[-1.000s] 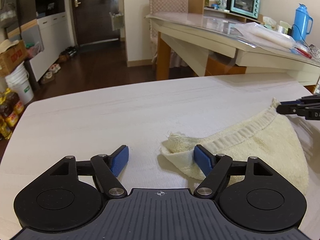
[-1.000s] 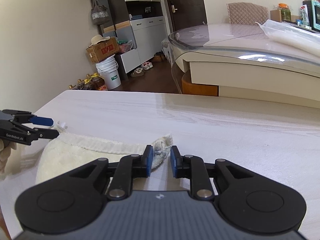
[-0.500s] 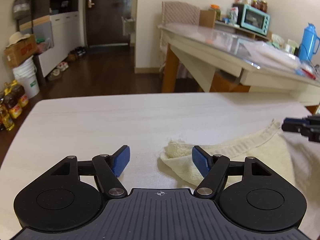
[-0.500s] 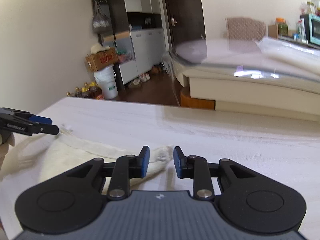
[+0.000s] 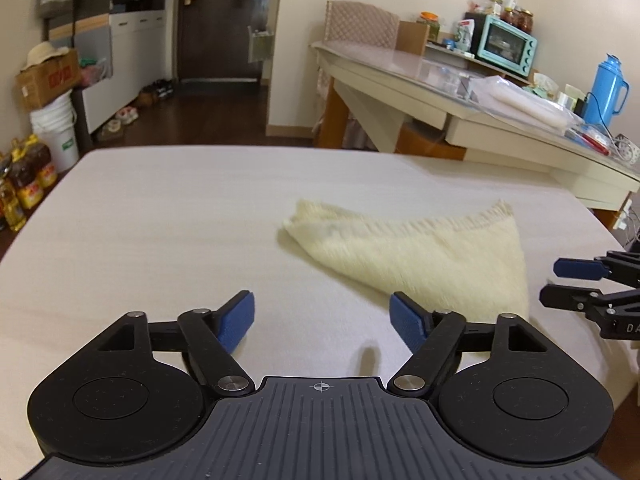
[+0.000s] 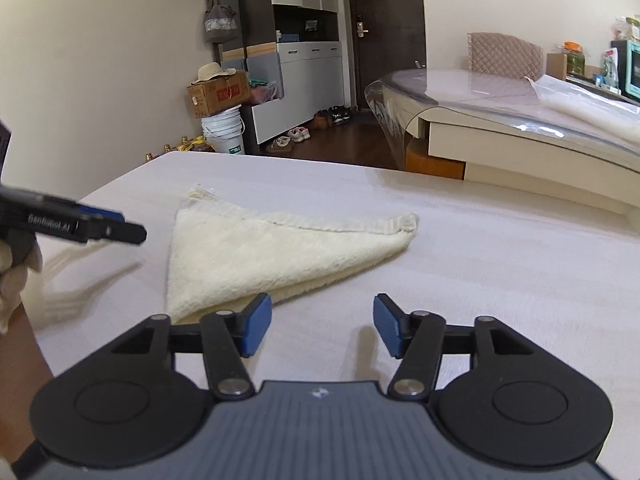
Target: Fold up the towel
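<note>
A cream towel lies folded into a triangle on the white table. In the right wrist view the same towel spreads ahead and to the left. My left gripper is opening, nothing between its blue pads, and it hovers just short of the towel's near edge. My right gripper is also opening and holds nothing; its left pad overlaps the towel's near edge in the picture. The right gripper shows at the right edge of the left wrist view, beside the towel's corner. The left gripper appears at the left, with a hand behind it.
Beyond the white table stands a second, glass-topped table with a plastic bag, a teal oven and a blue flask. On the floor at the left are a white bucket, a cardboard box and oil bottles.
Both grippers have drawn back from the towel. The right gripper has let go of the corner it pinched and opened. The towel now lies flat as a triangle ahead of both.
</note>
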Tool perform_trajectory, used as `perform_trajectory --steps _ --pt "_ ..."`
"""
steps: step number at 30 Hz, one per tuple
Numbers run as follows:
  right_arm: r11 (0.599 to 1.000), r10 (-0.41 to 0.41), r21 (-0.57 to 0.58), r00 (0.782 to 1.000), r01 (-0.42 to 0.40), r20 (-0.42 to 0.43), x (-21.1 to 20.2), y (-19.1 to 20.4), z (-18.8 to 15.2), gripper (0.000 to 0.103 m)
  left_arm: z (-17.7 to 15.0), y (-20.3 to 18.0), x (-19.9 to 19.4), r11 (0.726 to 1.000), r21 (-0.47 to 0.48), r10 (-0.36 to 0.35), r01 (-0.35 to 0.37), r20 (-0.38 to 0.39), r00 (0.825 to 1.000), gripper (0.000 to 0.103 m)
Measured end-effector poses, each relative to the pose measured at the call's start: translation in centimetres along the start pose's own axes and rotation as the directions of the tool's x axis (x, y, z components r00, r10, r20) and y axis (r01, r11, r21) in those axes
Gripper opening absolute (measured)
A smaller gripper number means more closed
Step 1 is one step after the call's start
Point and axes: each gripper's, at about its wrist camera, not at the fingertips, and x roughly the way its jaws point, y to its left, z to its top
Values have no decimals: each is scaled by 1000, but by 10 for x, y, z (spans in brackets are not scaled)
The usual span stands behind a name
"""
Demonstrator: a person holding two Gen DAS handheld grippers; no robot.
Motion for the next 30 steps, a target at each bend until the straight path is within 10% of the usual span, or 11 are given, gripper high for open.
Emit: perform_trajectory --steps 30 --pt "1000 6 4 999 -7 37 6 -2 -8 75 -15 -15 -1 999 1 53 -53 -1 999 92"
